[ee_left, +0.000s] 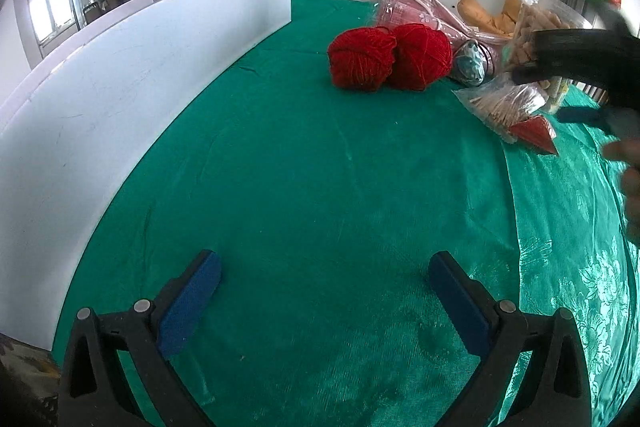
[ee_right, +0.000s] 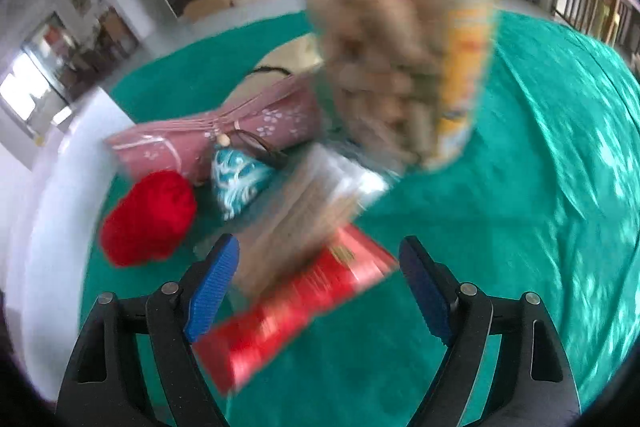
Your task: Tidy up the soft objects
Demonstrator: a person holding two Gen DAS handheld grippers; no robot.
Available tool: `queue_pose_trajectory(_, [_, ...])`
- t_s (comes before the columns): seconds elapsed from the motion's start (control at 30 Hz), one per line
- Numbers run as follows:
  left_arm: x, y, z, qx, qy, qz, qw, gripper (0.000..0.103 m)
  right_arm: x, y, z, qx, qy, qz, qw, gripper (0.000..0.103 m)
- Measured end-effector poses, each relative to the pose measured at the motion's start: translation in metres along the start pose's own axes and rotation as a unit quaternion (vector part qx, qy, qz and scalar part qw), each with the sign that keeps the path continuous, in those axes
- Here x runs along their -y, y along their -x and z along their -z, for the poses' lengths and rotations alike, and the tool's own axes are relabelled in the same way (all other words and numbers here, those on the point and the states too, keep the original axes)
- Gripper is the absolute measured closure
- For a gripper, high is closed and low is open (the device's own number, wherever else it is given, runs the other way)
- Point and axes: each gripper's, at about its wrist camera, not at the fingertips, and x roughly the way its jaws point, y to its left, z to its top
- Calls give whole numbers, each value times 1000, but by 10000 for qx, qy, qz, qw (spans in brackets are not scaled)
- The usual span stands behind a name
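Two red yarn balls [ee_left: 386, 57] sit side by side on the green tablecloth [ee_left: 304, 187], with a pink bagged pouch [ee_left: 420, 11] and a small teal pouch [ee_left: 472, 65] behind them. A clear bag with a red header [ee_left: 510, 109] and a tub of beige pieces [ee_left: 536, 27] lie to the right. My left gripper [ee_left: 324, 291] is open and empty over bare cloth. My right gripper [ee_right: 320, 291] is open, straddling the red-header bag [ee_right: 296, 303]. That blurred view also shows one yarn ball [ee_right: 148, 219], the teal pouch [ee_right: 236, 183] and the tub [ee_right: 404, 55].
A long white board [ee_left: 132, 79] stands upright along the table's left side. A TV, plants and a cabinet are in the room behind. The right gripper's body [ee_left: 592, 63] shows at the right edge of the left wrist view.
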Motion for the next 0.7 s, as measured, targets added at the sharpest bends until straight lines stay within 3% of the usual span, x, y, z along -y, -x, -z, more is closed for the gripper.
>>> queue_pose_trajectory(0.07, [0, 0, 0, -11, -20, -12, 10000, 0, -13, -21, -5, -239, 132, 305, 9992, 19])
queue_pose_trajectory(0.13, [0, -1, -1, -18, -38, -24, 10000, 0, -21, -35, -7, -436, 159, 213, 9987, 18])
queue_pose_trajectory(0.2, [0, -1, -2, -25, -50, -28, 10000, 0, -32, -38, -10, -354, 440, 367, 9977, 22])
queue_pose_trajectory(0.23, [0, -1, -2, -28, -56, -31, 10000, 0, -35, -36, -10, -305, 540, 385, 9973, 51])
queue_pose_trajectory(0.27, [0, -1, -2, -31, -62, -34, 10000, 0, -38, -31, -9, -207, 629, 304, 9973, 63])
queue_pose_trajectory(0.33, [0, -2, -3, -37, -72, -42, 10000, 0, -46, -21, -8, -47, 884, 339, 9955, 75])
queue_pose_trajectory(0.43, [0, -4, -5, -49, -94, -57, 9999, 0, -50, 6, -3, 303, 1180, 93, 9925, 79])
queue_pose_trajectory(0.57, [0, -4, -7, -47, -97, -53, 9999, 0, -36, 60, 5, 652, 1123, -469, 9904, 79])
queue_pose_trajectory(0.7, [1, -5, -7, -49, -101, -59, 9999, 0, 3, 93, 15, 516, 934, -725, 9916, 79])
